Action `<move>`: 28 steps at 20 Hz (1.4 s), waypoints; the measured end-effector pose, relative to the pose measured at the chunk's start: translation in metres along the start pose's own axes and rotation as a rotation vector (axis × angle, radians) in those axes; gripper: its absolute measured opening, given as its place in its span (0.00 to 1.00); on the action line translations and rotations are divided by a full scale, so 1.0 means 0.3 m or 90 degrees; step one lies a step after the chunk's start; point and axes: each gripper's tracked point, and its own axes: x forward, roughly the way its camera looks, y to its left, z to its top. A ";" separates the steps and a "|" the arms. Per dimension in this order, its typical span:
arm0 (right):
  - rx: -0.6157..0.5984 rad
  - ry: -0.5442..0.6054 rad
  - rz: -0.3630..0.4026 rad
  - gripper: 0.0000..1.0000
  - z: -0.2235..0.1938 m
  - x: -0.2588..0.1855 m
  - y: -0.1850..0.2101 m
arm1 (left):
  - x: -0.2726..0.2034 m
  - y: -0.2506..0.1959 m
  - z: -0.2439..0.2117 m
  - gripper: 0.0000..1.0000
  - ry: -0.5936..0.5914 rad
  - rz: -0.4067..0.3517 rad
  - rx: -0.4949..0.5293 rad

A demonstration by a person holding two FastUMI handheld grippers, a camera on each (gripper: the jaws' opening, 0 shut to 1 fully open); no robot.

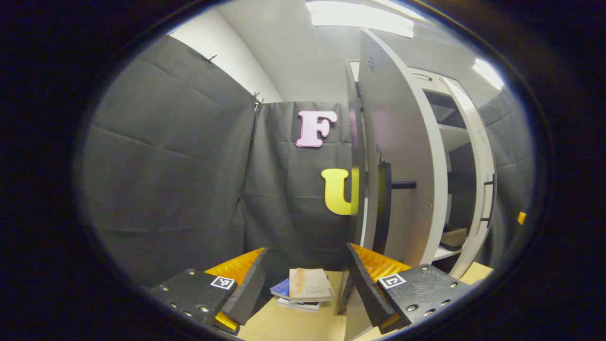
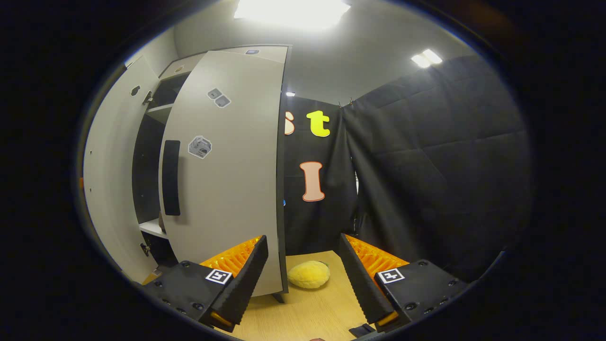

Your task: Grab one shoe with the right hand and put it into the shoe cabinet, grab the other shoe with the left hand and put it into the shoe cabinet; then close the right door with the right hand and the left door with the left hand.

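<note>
In the left gripper view the white shoe cabinet's left door (image 1: 402, 142) stands open, almost edge-on, just beyond my right-hand finger. It carries a black handle (image 1: 386, 203). Behind it, a brownish shoe (image 1: 454, 237) lies on a low shelf (image 1: 445, 253) inside the cabinet. My left gripper (image 1: 307, 248) is open and holds nothing. In the right gripper view the right door (image 2: 227, 180) stands partly open, its black handle (image 2: 171, 177) facing me and its free edge just past my left-hand finger. My right gripper (image 2: 302, 238) is open and holds nothing.
A small stack of books (image 1: 305, 289) lies on the wooden surface (image 1: 284, 322) between the left gripper's fingers. A yellow plush fruit (image 2: 308, 274) lies on the wood beside the right door's bottom corner. Black cloth walls close in behind both doors.
</note>
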 end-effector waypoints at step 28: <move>-0.023 0.055 -0.024 0.93 -0.090 -0.160 -0.164 | 0.106 -0.727 -0.020 0.93 -0.019 -0.159 0.004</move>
